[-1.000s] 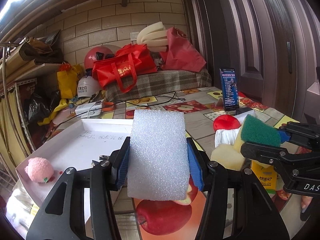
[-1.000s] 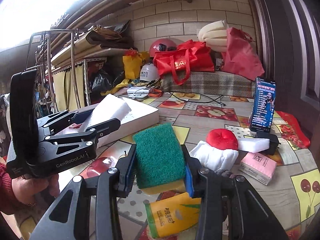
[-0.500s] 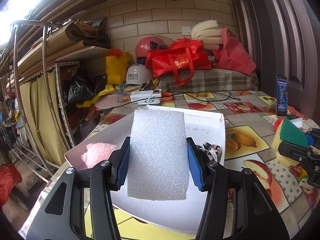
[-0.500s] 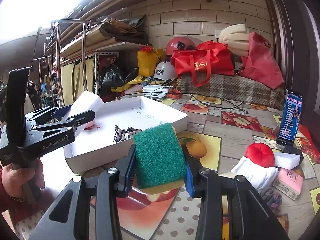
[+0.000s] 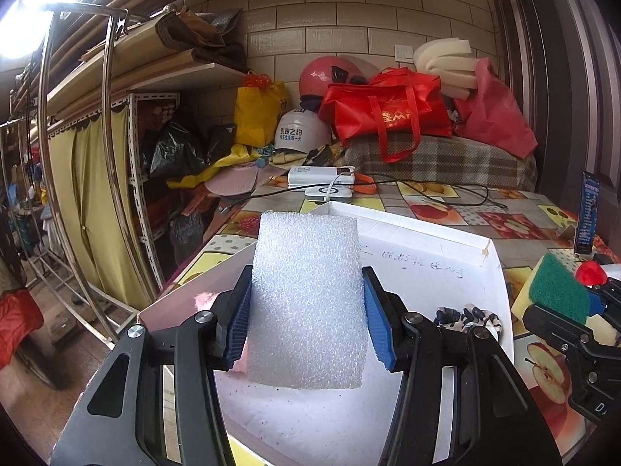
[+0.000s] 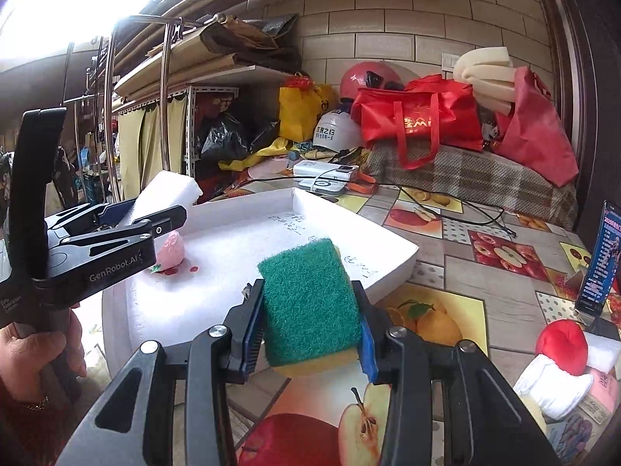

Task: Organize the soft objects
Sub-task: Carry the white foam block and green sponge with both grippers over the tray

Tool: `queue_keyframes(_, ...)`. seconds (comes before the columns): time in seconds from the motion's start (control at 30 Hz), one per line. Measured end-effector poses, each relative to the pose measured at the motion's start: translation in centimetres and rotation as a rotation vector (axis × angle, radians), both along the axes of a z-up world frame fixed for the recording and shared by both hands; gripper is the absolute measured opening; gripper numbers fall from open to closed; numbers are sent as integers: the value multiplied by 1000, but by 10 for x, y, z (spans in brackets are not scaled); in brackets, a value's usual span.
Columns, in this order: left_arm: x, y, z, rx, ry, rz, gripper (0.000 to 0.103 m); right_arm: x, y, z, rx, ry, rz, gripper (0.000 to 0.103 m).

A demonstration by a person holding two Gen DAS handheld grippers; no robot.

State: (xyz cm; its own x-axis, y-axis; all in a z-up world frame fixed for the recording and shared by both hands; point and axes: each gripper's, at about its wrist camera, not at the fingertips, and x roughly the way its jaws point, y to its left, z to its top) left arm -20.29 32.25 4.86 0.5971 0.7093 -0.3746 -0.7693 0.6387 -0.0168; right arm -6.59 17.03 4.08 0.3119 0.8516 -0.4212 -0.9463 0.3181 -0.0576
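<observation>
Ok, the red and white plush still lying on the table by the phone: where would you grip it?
Probably the red ball end: it stands rounded and proud of the white part, clear on top. Come from above, since the white foam piece and the pink box crowd it on the phone's side.

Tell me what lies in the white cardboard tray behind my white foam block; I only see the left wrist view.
Observer: A pink fluffy ball lies in the white cardboard tray, just below the left tool.
Operator: Is the right tool's grip square?
Observer: The right tool has its pads clamped on both sides of the green-and-yellow scouring sponge.
Operator: Anything soft left outside?
Observer: A white cloth bundle under a red plush ball, near the upright phone.
</observation>
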Motion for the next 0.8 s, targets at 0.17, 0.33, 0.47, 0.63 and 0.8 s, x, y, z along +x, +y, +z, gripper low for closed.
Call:
queue_keyframes(0.17,2,15,1,-9,-9,40,53,-8,22,0,-22,-39,14,41)
queue_keyframes(0.33,11,22,0,-3,13,61,53,1,46,0,-31,-29,-7,41)
queue_keyframes(0.47,15,25,-1,-13,30,57,53,14,57,-1,-37,21,-22,41)
queue_keyframes(0.63,17,28,-1,-23,37,63,53,22,64,-2,-50,58,-12,41)
queue_keyframes(0.8,19,30,-2,-30,46,83,53,14,74,-1,-59,12,21,41)
